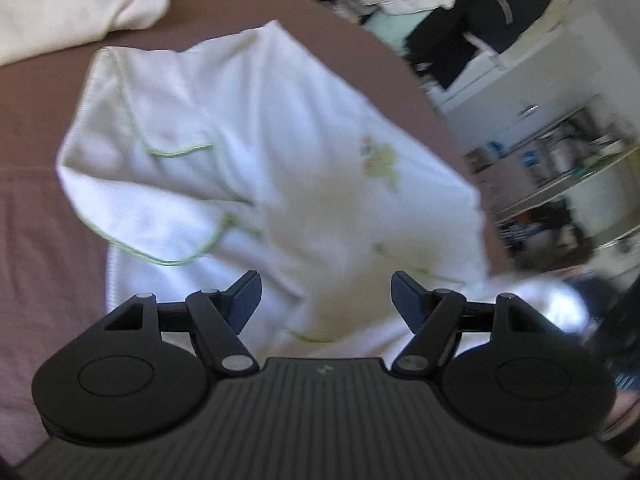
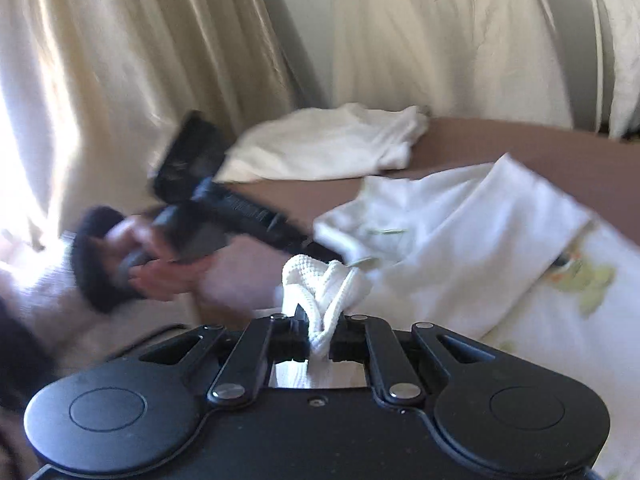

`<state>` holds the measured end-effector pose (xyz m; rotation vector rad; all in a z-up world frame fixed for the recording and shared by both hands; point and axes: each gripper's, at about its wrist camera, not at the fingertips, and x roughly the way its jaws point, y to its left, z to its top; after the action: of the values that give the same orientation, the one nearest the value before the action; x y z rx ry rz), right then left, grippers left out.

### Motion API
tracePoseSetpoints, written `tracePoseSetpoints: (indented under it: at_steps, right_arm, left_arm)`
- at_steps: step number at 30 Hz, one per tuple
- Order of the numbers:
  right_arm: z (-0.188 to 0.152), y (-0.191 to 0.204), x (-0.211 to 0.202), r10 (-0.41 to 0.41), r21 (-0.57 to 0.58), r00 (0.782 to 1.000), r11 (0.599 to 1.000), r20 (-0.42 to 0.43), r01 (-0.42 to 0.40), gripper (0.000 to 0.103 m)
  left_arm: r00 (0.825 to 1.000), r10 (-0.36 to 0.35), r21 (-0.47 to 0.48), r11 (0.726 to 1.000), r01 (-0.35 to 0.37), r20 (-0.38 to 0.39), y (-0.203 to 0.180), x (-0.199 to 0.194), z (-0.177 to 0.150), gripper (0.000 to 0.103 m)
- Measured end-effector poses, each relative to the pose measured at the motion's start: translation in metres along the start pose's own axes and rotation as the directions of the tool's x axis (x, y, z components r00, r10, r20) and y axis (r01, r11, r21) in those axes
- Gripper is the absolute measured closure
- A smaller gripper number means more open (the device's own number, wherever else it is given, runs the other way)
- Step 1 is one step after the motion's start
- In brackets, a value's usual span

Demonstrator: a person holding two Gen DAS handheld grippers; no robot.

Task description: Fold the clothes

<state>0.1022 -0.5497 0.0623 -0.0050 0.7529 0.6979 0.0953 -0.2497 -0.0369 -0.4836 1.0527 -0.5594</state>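
Pinching bunched white garment (image 2: 320, 300), right gripper (image 2: 318, 336) fingers closed, left gripper (image 1: 326, 296) fingers wide, empty.

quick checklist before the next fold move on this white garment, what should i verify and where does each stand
1. Right gripper pinching fabric: ok, shut on a bunched fold of the white garment.
2. Left gripper free: ok, jaws open, nothing between them.
3. Garment flat: not ok, rumpled with green-trimmed flaps turned over.
4. Bare brown bed surface beside it: ok.
5. Cream cloth lying apart: ok.
6. Which part the right gripper holds: cannot tell.
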Motion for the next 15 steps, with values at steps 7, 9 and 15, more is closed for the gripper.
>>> tracePoseSetpoints:
  at_steps: [7,9,15]
  right_arm:
    - [0.032,-0.05,0.049,-0.497,0.094,0.865,0.866,0.068,0.491,0.025]
    - [0.019,-0.067,0.053,-0.507,0.237,0.862,0.84,0.017,0.489,0.025]
    - [-0.055,-0.057,0.04,-0.294,0.43,0.955,0.867,0.035,0.251,0.025]
  left_arm:
    - [0.996,0.079,-0.009,0.997,-0.078,0.05,0.009,0.008,0.007,0.032]
    - [0.993,0.112,-0.011,0.994,-0.112,0.042,0.011,0.01,0.007,0.031]
    - [0.988,0.157,0.025,0.987,-0.156,-0.009,0.01,0.02,0.001,0.016]
